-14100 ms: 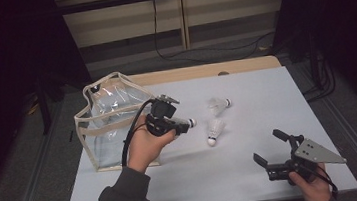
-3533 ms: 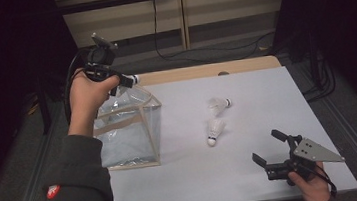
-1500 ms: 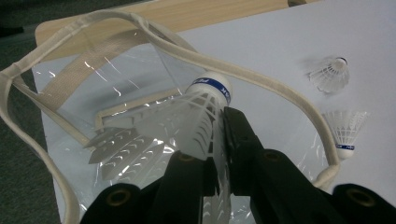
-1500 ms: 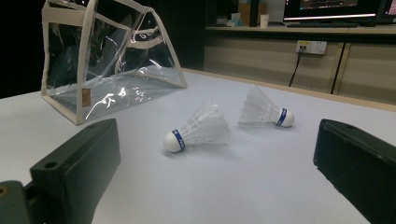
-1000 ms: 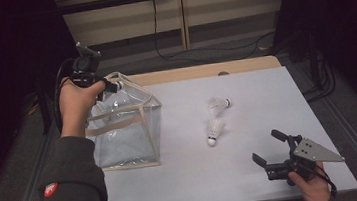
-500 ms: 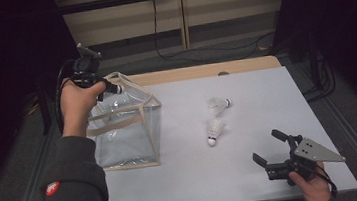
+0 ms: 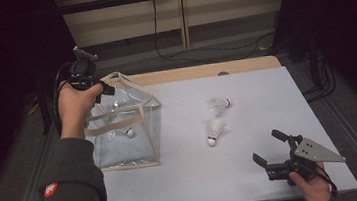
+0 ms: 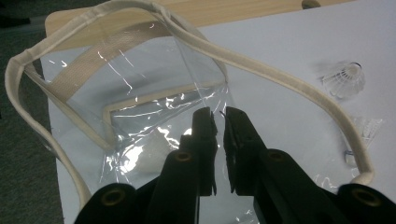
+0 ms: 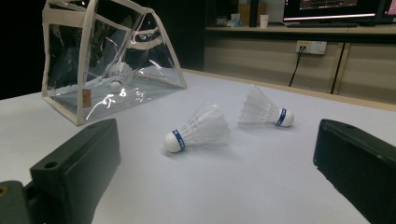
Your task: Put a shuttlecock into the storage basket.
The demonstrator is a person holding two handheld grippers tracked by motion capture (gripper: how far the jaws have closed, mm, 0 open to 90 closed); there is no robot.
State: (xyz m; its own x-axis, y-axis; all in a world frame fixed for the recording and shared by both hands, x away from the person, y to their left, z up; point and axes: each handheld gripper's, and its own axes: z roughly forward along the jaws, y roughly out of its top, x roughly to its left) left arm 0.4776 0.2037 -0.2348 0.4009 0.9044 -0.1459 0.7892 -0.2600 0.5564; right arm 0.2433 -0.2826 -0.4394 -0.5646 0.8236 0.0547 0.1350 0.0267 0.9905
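The left gripper [image 8: 217, 116] has its jaws almost closed, with just a thin gap, and no part of the bag is pinched between them. It hangs over the open top of the clear bag [image 7: 124, 131]. The bag stands near the left edge of the desk [image 7: 254, 173]. One shuttlecock [image 7: 129, 132] lies inside it.

The right gripper [image 7: 268, 147] has its jaws wide apart with nothing between them. A hand holds it near the desk's front right corner. Two more shuttlecocks [image 9: 198, 129] [image 9: 264, 112] lie on their sides in the middle of the desk, close together.
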